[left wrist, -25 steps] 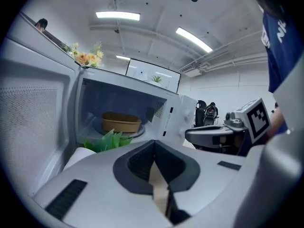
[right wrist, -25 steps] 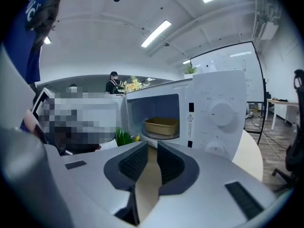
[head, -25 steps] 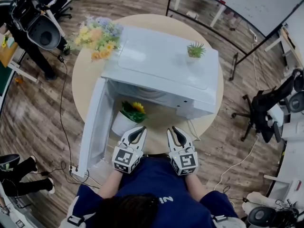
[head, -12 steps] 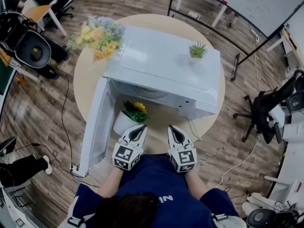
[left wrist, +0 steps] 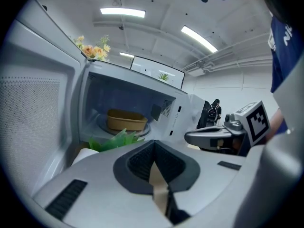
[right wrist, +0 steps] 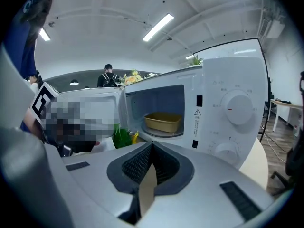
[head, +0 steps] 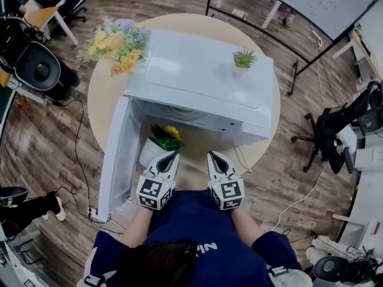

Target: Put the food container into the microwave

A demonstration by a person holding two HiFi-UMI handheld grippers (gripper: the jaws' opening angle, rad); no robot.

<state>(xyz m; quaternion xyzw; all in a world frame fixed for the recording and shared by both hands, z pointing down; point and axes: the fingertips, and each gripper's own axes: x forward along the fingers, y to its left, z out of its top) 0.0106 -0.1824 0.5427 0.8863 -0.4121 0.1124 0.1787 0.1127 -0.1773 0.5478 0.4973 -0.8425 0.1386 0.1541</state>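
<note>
Left gripper (head: 170, 156) jaws together, empty, right gripper (head: 214, 156) the same

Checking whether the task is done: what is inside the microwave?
A tan food container sits on the glass plate inside the microwave. Whether it holds anything is hidden by its walls.

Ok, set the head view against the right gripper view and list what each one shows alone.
Head view only: the round table whole, and a black cable trailing over the floor. Right gripper view only: the tan food container inside the cavity and the control dials. Both: the white microwave with its door open.
</note>
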